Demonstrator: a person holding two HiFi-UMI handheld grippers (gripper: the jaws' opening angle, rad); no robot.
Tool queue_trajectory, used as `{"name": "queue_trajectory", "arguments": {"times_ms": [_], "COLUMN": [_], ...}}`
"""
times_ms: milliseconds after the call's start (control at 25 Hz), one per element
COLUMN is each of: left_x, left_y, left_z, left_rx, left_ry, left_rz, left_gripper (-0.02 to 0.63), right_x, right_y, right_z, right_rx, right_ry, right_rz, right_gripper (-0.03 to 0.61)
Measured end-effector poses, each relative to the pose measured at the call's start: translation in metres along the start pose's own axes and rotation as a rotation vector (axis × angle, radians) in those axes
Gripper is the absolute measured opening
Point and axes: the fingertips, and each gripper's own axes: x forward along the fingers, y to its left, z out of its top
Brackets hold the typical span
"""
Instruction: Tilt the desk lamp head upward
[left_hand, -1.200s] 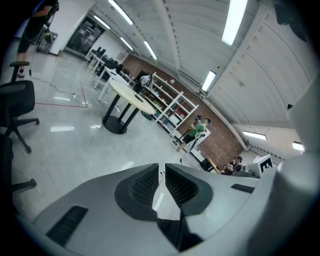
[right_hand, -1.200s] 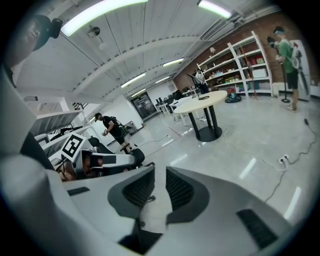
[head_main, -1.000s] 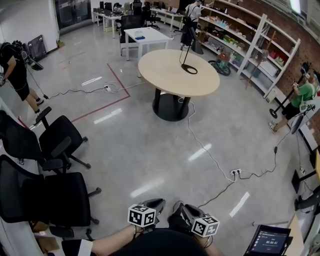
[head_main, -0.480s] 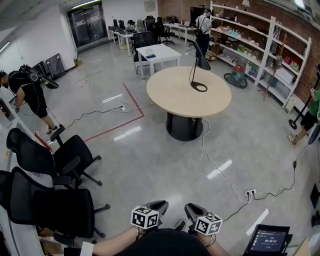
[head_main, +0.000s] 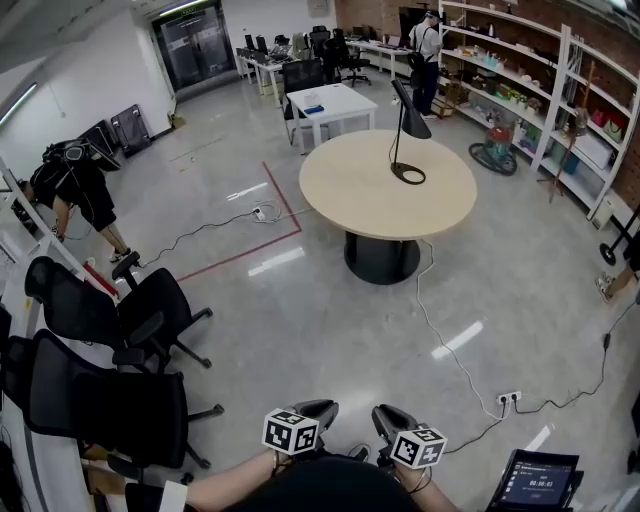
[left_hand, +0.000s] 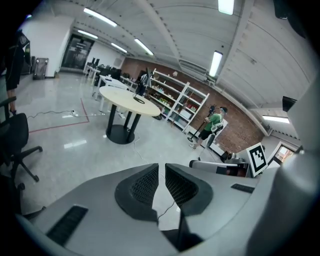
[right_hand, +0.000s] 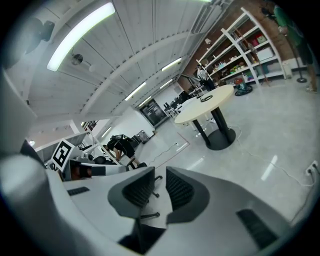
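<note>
A black desk lamp (head_main: 410, 112) stands on a round beige table (head_main: 350, 195) across the room, its head tilted down over its ring base. The left gripper view shows the lamp (left_hand: 140, 93) small and distant, as does the right gripper view, where the lamp (right_hand: 201, 88) is just as far. My left gripper (head_main: 318, 410) and right gripper (head_main: 388, 418) hang low, close to my body and far from the table. Each holds nothing: left gripper (left_hand: 162, 175) and right gripper (right_hand: 160, 182) show a narrow gap between the pads.
Two black office chairs (head_main: 150, 310) stand at my left. A cable and power strip (head_main: 510, 398) lie on the grey floor between me and the table. A white desk (head_main: 335, 100) and shelves (head_main: 560, 90) stand behind it. One person (head_main: 75, 185) bends at left; a tablet (head_main: 535, 480) is low right.
The table and lamp have shifted right and lower in the head view, and more of the far room shows. Both grippers stay in the same place with their jaws unchanged.
</note>
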Motion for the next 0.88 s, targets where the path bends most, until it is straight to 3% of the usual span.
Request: {"name": "queue_trajectory", "arguments": {"times_ms": [320,560,880], "left_x": [0.024,0.053,0.083], "left_y": [0.008,0.016,0.063], "left_z": [0.025,0.054,0.111], "left_rx": [-0.002,0.029,0.009], "left_ry": [0.0,0.008,0.006], "left_rz": [0.017,-0.038,-0.12], "left_gripper": [0.046,0.046,0.046], "right_x": [0.016,0.03,0.078], "right_y": [-0.019,-0.042,-0.055], "right_z": [0.027,0.056,0.096], "right_rx": [-0.011,-0.002,-0.013], "right_ry": [-0.016,-0.054,-0.082], "right_rz": [0.006,-0.057,-0.159], "right_gripper": [0.074,0.074,0.074]}}
